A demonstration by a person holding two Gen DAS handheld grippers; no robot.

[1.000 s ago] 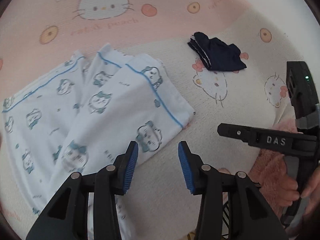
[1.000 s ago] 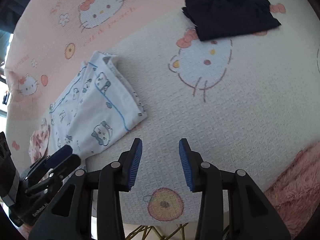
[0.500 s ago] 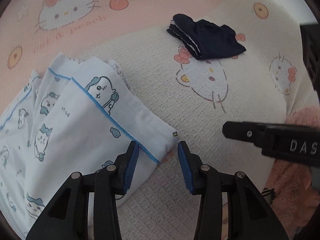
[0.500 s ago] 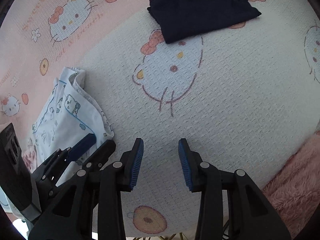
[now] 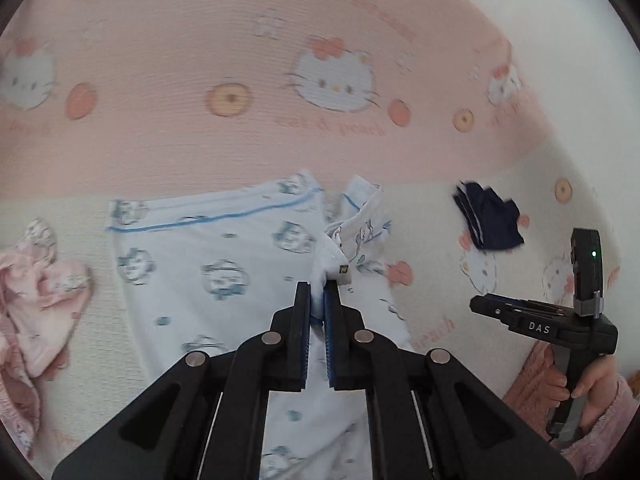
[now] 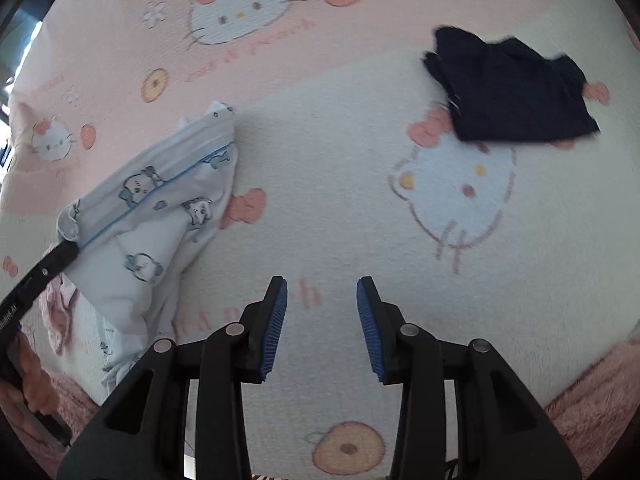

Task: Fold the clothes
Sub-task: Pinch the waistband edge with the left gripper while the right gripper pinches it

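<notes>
A white garment point(image 5: 208, 264) with blue trim and cartoon prints lies on the blanket, one corner lifted. My left gripper point(image 5: 317, 292) is shut on that corner, and a small tag shows just past the pads. In the right wrist view the same white garment point(image 6: 160, 216) hangs raised at the left, held by the left gripper point(image 6: 66, 246). My right gripper point(image 6: 322, 292) stands open over bare blanket with nothing between its fingers. The right gripper point(image 5: 486, 305) also shows at the right of the left wrist view, with a hand on its handle.
A folded navy garment point(image 6: 508, 92) lies at the far right, also in the left wrist view point(image 5: 488, 220). A crumpled pink garment point(image 5: 44, 300) sits at the left. The pink and cream cartoon blanket point(image 6: 340, 184) covers the whole surface. Fluffy pink fabric point(image 6: 592, 408) borders the near edge.
My left gripper has shut on the white garment's corner and lifted it, pulling it up and across. The right gripper stayed open and shifted slightly over the blanket.
</notes>
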